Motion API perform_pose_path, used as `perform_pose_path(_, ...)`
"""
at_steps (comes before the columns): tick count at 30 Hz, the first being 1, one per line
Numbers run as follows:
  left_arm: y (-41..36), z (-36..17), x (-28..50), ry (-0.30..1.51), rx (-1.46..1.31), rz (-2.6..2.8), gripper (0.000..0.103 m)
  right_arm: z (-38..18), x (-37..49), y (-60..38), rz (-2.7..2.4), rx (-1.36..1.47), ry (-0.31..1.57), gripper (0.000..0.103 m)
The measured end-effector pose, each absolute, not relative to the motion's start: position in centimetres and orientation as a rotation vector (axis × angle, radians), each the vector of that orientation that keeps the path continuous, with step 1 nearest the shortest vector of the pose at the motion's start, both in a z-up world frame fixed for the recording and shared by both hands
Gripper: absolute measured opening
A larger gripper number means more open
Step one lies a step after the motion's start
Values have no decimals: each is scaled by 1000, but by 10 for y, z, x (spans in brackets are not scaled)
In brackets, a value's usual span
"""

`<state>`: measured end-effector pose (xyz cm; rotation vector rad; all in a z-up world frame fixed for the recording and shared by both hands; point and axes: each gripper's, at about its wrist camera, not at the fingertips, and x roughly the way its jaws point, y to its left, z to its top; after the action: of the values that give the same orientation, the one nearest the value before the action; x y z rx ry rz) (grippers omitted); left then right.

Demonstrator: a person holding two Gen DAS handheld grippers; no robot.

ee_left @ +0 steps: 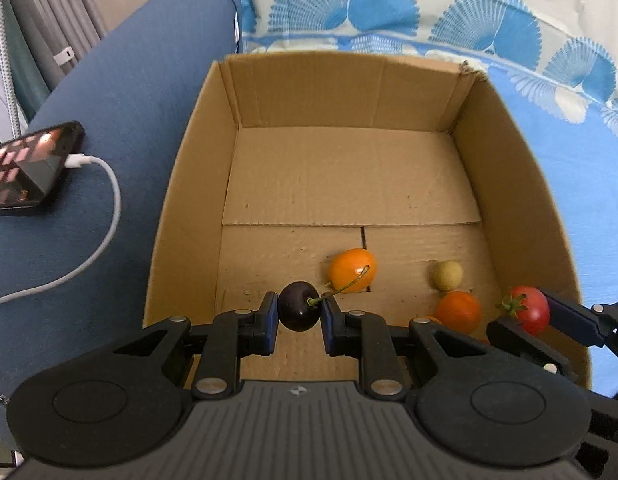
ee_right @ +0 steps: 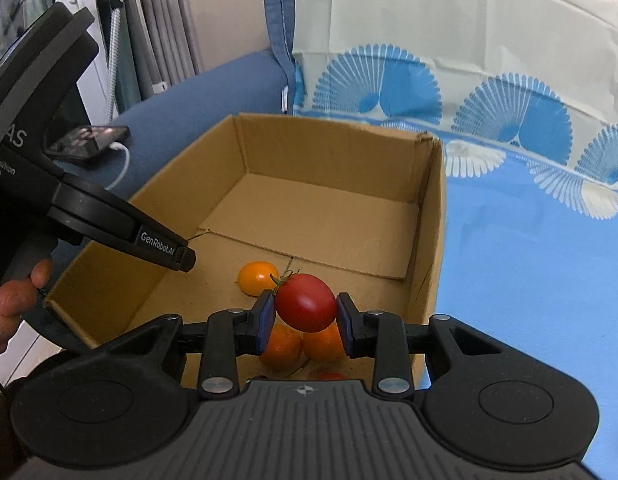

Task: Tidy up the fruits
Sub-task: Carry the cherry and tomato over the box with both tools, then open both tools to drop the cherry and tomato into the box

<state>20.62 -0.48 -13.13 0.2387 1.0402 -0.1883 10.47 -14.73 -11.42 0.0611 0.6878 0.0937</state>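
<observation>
My left gripper (ee_left: 299,307) is shut on a dark cherry (ee_left: 297,309) with a green stem, held over the near part of an open cardboard box (ee_left: 197,168). On the box floor lie an orange-yellow fruit (ee_left: 352,269), a small pale green fruit (ee_left: 446,275) and an orange fruit (ee_left: 458,312). My right gripper (ee_right: 305,316) is shut on a red tomato (ee_right: 305,307) with a green calyx, above two orange fruits (ee_right: 284,347) in the box (ee_right: 429,240). That tomato (ee_left: 528,309) and the right gripper (ee_left: 529,312) show at the right edge of the left wrist view.
The box sits on a bed with a blue fan-patterned sheet (ee_left: 569,184). A phone (ee_left: 29,166) with a white charging cable (ee_left: 105,208) lies on the dark blue cover left of the box. A person's hand (ee_right: 13,300) holds the left gripper's handle. Curtains hang at the far left.
</observation>
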Motion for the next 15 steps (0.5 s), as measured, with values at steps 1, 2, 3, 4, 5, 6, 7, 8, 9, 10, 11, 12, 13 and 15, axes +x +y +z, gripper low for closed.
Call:
perform_pose_path(1,-5,-135,209,1044,242,-186,24,-116,107,-148,94,62,693,34)
perform_pose_path(2,-5,-138,211,1047,246,-182,24,-118,110,-148,94,61,698,34)
perform_pose_path(3,-5,-141,213,1051,249,-178,24,-120,113,-148,95,60,704,34)
perform_pose_path(4,-5,-144,215,1056,251,-176,24,-122,117,-148,96,59,708,34)
perform_pose_path(5,-6,-147,218,1061,254,-172,24,-124,119,-148,97,57,712,34)
perform_pose_path(6,-6,-151,220,1065,257,-170,24,-126,121,-148,98,57,717,34)
perform_pose_path(7,-6,-154,222,1067,260,-168,24,-128,123,-148,98,56,721,34)
perform_pose_path(8,-7,-156,224,1071,263,-165,24,-130,126,-148,98,55,726,34)
perform_pose_path(9,-7,-159,226,1075,266,-162,24,-131,127,-148,100,53,729,34)
perform_pose_path(10,-7,-161,227,1079,268,-159,24,-133,129,-147,100,51,731,34)
perform_pose_path(11,-7,-164,229,1083,270,-158,24,-134,131,-147,101,47,734,34)
perform_pose_path(12,-7,-166,231,1087,272,-156,25,-135,132,-148,104,42,734,34)
perform_pose_path(13,-7,-168,232,1090,275,-154,25,-136,133,-147,106,30,728,34)
perform_pose_path(15,-8,-172,235,1093,281,-152,25,-137,136,-146,116,11,729,35)
